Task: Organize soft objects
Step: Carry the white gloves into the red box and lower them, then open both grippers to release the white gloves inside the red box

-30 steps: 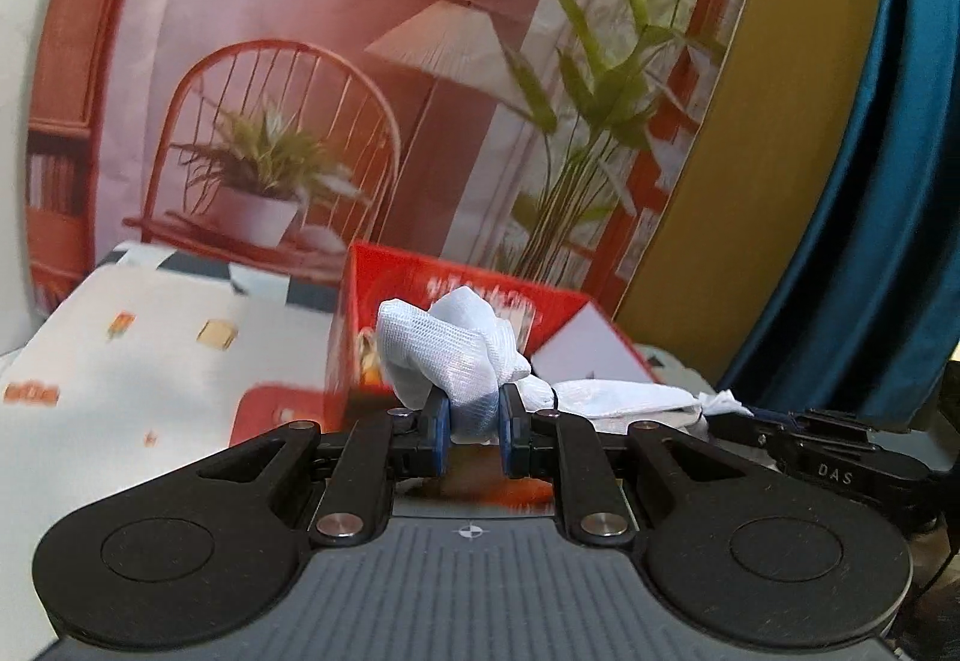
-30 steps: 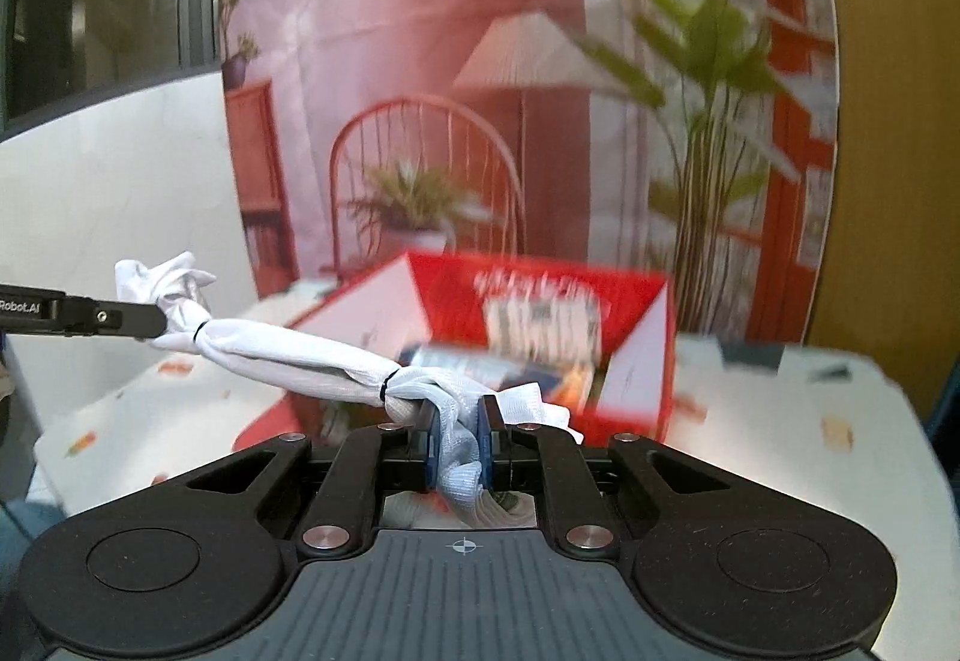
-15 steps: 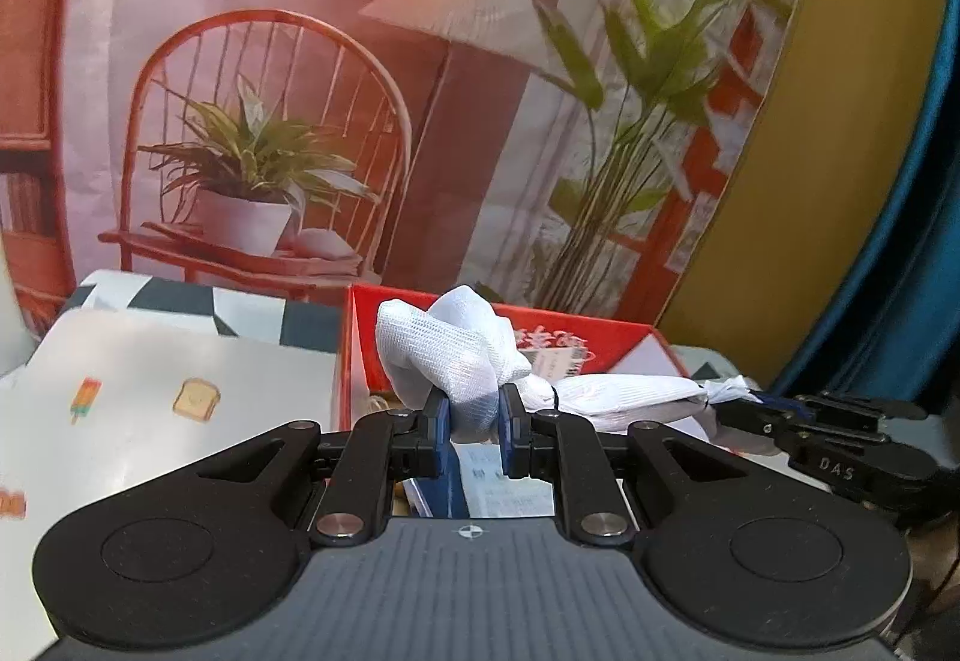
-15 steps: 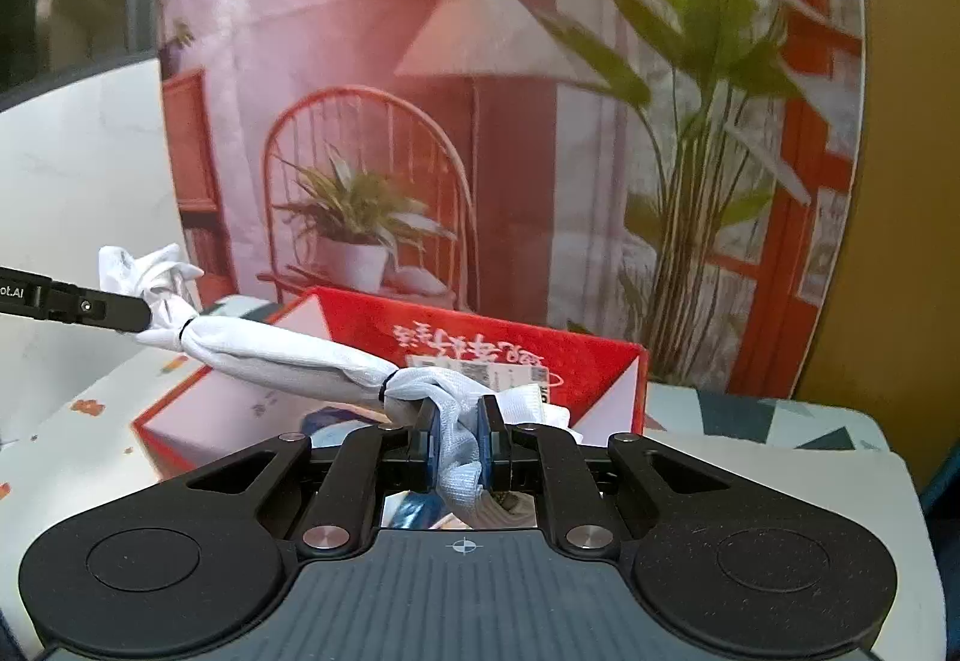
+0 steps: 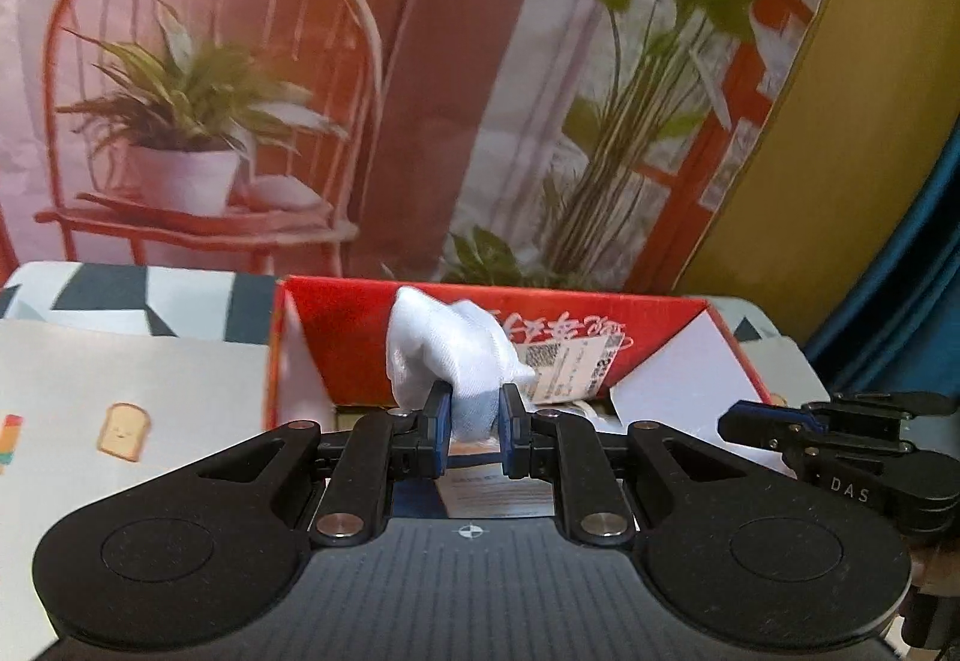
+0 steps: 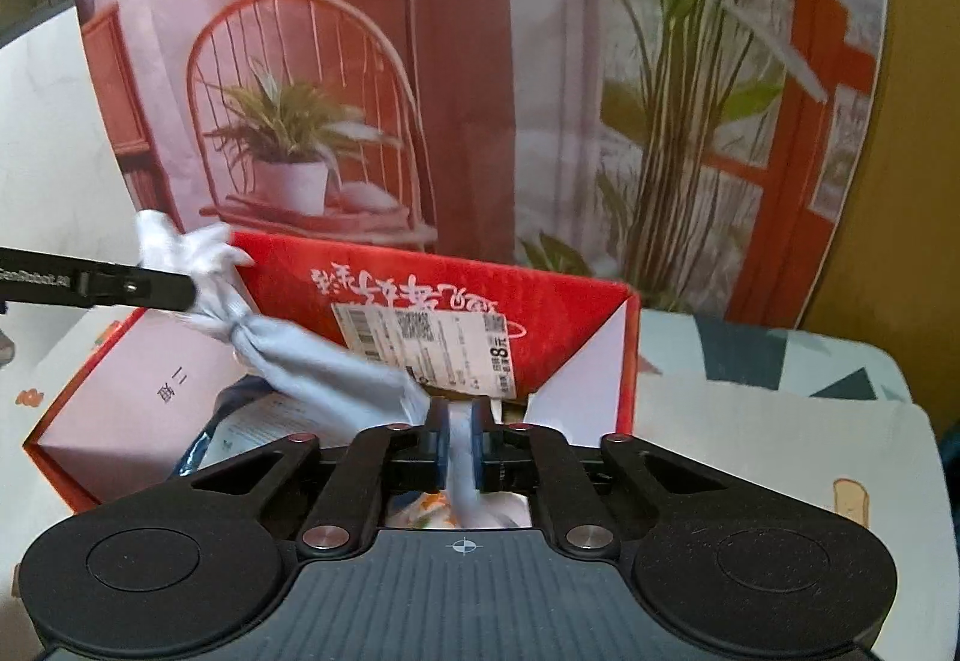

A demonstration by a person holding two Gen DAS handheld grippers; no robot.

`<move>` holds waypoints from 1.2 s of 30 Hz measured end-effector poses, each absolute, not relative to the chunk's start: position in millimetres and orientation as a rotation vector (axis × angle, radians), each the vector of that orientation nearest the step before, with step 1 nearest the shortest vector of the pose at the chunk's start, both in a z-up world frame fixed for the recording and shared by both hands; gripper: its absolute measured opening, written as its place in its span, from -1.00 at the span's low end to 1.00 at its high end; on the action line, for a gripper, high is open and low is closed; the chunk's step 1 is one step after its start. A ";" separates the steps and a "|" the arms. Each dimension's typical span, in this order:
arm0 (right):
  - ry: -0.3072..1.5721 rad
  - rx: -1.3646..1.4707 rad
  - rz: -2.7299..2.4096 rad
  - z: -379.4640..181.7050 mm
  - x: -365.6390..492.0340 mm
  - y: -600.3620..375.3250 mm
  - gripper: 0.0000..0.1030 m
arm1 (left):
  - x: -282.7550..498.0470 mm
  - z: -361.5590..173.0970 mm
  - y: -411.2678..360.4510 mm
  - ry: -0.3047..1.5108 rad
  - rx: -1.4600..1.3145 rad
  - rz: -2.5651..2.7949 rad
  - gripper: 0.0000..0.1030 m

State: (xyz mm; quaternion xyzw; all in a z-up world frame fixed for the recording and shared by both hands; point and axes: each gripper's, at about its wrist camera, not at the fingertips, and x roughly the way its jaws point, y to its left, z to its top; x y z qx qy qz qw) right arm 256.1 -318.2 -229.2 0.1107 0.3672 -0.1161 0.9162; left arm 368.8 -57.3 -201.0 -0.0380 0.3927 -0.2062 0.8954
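White fabric, a long twisted cloth (image 6: pixel 324 367), is stretching between the two hand-held tools above an open red box (image 6: pixel 558 319). In the right wrist view the right gripper (image 6: pixel 459 436) is pinching one end of the cloth between its blue pads, the jaws narrow and closing the last bit on the fabric. From there the cloth is running up toward ten o'clock, where its bunched far end is sitting in the tip of the left gripper (image 6: pixel 180 289), which is entering from nine o'clock as a thin black bar. The rest of that tool is cut off by the frame edge.

In the left wrist view the left gripper (image 5: pixel 474 430) is clamping narrowly on a rounded white wad of the cloth (image 5: pixel 450 355), which is bulging toward twelve o'clock and hiding part of the printed label (image 5: pixel 570 367) on the box's (image 5: pixel 342 337) far wall. The span of cloth between the tools is hidden here behind the wad and the fingers. At three o'clock the right gripper (image 5: pixel 744 424) is showing side-on, and its pads are hard to make out.

Inside the box, papers and a dark item are lying under the cloth, mostly covered by the tool bodies and too blurred to name. The box is standing on a patterned table cover (image 6: pixel 750 421), in front of a printed backdrop (image 6: pixel 420 91) of a chair and plants.
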 end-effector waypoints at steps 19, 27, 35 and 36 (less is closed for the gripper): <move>0.782 0.256 -0.227 -233.9 259.2 -309.4 -0.55 | 376.0 -204.2 -70.6 0.822 0.042 -0.490 0.10; 0.757 0.250 -0.247 -222.3 243.0 -295.8 0.23 | 345.7 -179.3 -63.8 0.743 0.097 -0.486 0.54; 0.670 0.285 -0.235 -206.5 206.1 -274.7 0.99 | 293.9 -170.0 -30.1 0.703 0.084 -0.462 0.91; 0.664 0.286 -0.236 -205.0 201.4 -270.9 0.99 | 285.4 -171.0 -24.7 0.698 0.080 -0.463 0.91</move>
